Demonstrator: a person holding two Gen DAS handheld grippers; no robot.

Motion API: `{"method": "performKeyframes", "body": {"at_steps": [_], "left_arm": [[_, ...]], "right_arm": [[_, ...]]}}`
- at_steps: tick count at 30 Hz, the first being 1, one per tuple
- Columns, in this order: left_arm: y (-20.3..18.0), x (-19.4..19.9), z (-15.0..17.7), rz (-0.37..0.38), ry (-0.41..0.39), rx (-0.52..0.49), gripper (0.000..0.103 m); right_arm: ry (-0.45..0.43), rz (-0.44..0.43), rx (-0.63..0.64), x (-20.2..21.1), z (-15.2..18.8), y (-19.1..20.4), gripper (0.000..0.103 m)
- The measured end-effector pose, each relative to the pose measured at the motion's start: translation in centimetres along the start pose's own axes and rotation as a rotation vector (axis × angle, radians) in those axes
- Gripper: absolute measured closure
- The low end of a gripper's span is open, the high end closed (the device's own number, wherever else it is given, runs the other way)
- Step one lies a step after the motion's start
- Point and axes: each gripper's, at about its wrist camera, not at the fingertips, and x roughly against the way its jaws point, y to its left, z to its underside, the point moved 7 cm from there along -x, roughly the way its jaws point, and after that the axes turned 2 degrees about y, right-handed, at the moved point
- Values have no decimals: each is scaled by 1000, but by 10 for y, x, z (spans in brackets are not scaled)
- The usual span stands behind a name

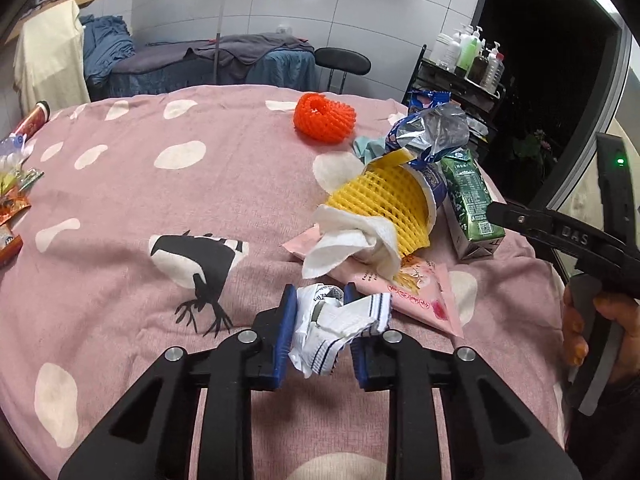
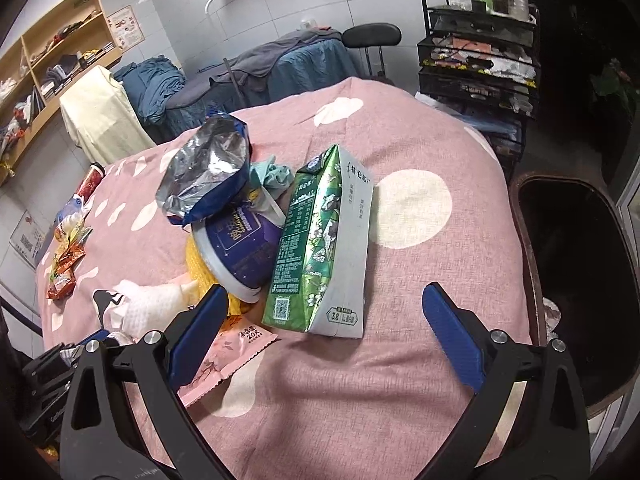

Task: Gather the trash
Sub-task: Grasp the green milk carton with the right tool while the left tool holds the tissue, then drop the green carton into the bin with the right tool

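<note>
While your left hand-held gripper is clamped on a crumpled white wrapper with dark stripes, a heap of other rubbish lies just beyond it on the bed. Nearest is a flat pink packet, partly under a wad of white tissue. That tissue spills from a yellow foam net wrapped round a tipped-over purple cup. A torn silver-lined blue bag sits on top of the cup, and a green milk carton lies on its side touching it. An orange foam net sits alone, well apart toward the far edge. More snack wrappers and a red can lie at the bed's far left side.

Your right hand-held gripper hangs with its blue pads spread wide, the carton's near end between them but touched by neither.

The wrapper you hold is pinched between the left blue pads, folded and creased, with printed text barely readable.

The bed wears a pink cover with cream spots and a black bird print. Beyond it stand a second bed with blue and grey covers, a black stool, a black rack of pump bottles, a wooden shelf and white tiled walls. A dark bin stands at the bed's right.
</note>
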Motion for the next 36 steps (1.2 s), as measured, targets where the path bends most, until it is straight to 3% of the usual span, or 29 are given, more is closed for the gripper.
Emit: {"method": "performKeyframes", "body": {"at_steps": [10, 17, 19, 20, 21, 36], "left_arm": [[19, 35, -17, -29, -109, 67, 80], [4, 32, -18, -11, -101, 40, 80], [2, 31, -17, -5, -95, 35, 80], [-1, 30, -18, -1, -93, 30, 80], [-3, 30, -17, 2, -94, 27, 80], [-45, 23, -15, 68, -78, -41, 80]], "right_arm": [[69, 35, -11, -26, -8, -5, 11], [95, 128, 71, -44, -14, 0, 19], [97, 140, 98, -46, -14, 3, 26], [103, 126, 107, -47, -13, 5, 39], [107, 116, 111, -47, -12, 7, 42], [-4, -40, -4, 0, -8, -12, 44]]}}
